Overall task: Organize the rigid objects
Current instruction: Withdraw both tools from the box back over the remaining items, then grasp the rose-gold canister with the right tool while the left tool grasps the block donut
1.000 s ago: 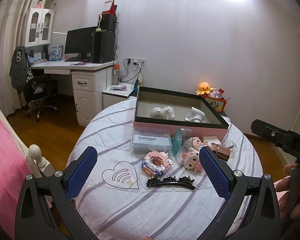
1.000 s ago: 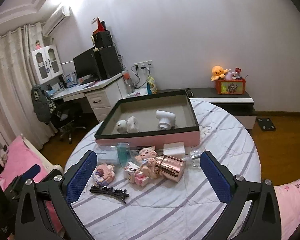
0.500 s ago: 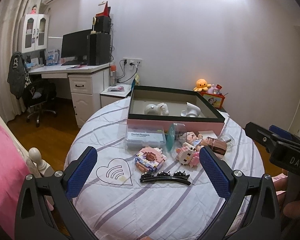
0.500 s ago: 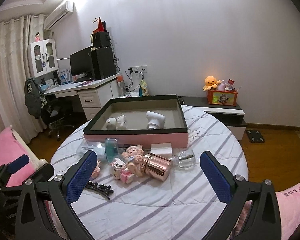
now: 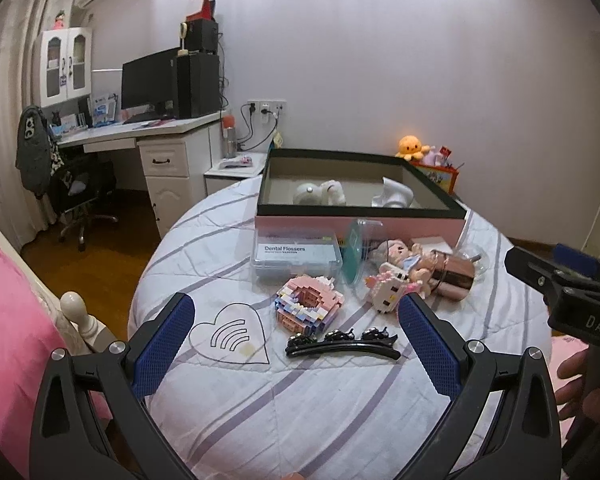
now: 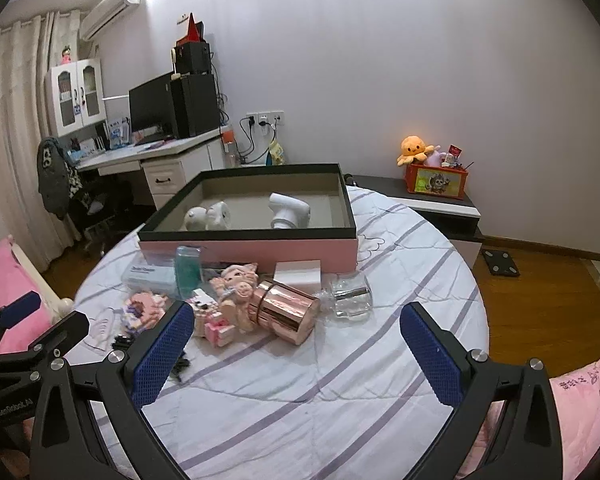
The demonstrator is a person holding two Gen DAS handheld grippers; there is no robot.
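Both grippers drift slightly since a second ago, clutter untouched. Striped round surface [image 6: 340,392] carries pink box [image 6: 260,246], two white items inside. In front: floss case [image 5: 296,254], rose-gold canister [image 6: 286,312], block toy [image 5: 306,308], black hair clip [image 5: 340,344]. Left gripper [image 5: 296,344], right gripper [image 6: 296,344]: jaws apart, empty, above surface.
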